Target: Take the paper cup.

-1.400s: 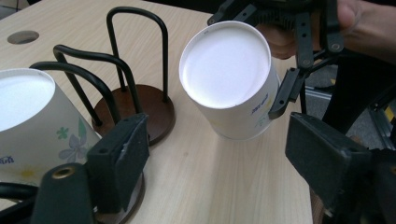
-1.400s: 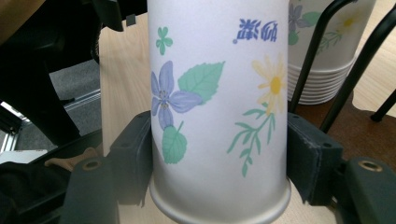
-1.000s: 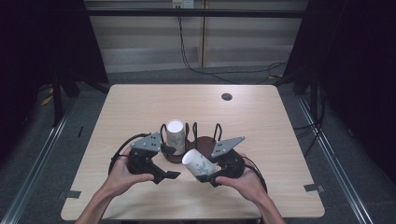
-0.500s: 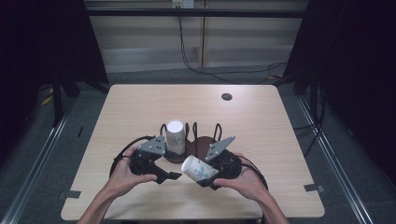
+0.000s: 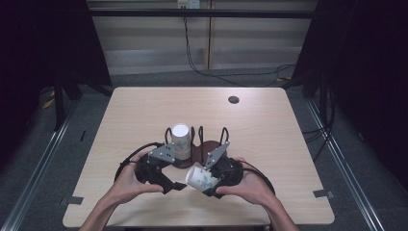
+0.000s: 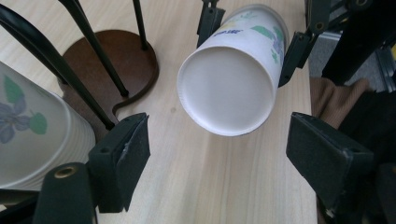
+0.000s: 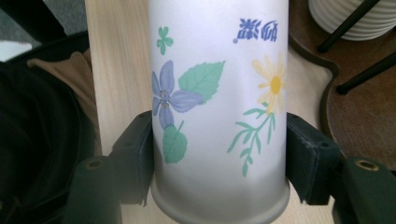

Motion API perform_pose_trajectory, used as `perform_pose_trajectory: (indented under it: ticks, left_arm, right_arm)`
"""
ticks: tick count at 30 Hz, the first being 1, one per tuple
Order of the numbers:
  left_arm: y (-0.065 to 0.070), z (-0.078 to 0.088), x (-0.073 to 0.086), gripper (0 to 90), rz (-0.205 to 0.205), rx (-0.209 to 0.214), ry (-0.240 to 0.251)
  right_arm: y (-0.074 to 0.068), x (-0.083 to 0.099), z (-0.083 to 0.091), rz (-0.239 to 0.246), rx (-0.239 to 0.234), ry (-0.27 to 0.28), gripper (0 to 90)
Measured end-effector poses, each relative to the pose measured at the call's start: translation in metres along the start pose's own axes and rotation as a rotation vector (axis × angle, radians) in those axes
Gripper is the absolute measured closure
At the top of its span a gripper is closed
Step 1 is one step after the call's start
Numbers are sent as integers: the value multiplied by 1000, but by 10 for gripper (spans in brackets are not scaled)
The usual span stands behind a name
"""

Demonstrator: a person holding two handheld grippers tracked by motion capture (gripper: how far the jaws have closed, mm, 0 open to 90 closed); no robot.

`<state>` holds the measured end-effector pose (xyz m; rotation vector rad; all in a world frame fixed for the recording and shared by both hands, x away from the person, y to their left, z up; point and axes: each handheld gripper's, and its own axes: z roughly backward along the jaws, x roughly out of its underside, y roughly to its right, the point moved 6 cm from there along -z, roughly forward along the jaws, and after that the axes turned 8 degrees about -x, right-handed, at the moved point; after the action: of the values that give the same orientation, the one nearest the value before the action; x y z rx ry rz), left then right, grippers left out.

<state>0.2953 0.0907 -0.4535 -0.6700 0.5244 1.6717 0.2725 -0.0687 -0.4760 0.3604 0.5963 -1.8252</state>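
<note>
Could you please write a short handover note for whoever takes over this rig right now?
Right tongs: shut on the flowered paper cup, held on its side above the table, base toward the left tongs.
Left tongs: open, jaws have just been opening, nothing between the pads; the cup's base sits just ahead of them.
Cup rack: brown base with black wire hoops, mid-table. A second cup already stands in it, upside down.
Left to do: probably seat the held cup in a free hoop, then release.
</note>
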Motion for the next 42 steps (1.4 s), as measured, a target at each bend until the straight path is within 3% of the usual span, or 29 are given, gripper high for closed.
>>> perform_pose_trajectory:
  ticks: [2, 9, 14, 19, 23, 28, 33, 34, 42]
  left_arm:
    - [-1, -3, 1, 216, -3, -15, -19]
    - [2, -9, 4, 226, -35, -9, -68]
    - [3, -14, 7, 213, -13, 0, -114]
    - [6, -16, 8, 221, 1, 33, -131]
    - [8, -15, 7, 285, 9, 39, -116]
    - [8, -15, 5, 253, 27, 48, -108]
    - [9, -19, 7, 250, 71, 95, -130]
    - [9, -19, 7, 244, 101, 105, -130]
    - [9, -20, 9, 271, 208, 184, -145]
  right_arm:
    - [-1, -1, 0, 4, -2, -5, 338]
    - [-1, -2, -4, 15, 8, -47, 337]
    - [-3, -1, -9, 15, -12, -81, 337]
    - [-5, -3, -10, 19, -9, -107, 337]
    - [-6, -6, -12, 50, -12, -117, 337]
    - [-8, -6, -14, 43, -18, -126, 337]
    - [-10, -11, -17, 73, -18, -103, 337]
    - [-11, -12, -17, 82, -16, -98, 337]
    - [-14, -16, -21, 85, -17, -108, 339]
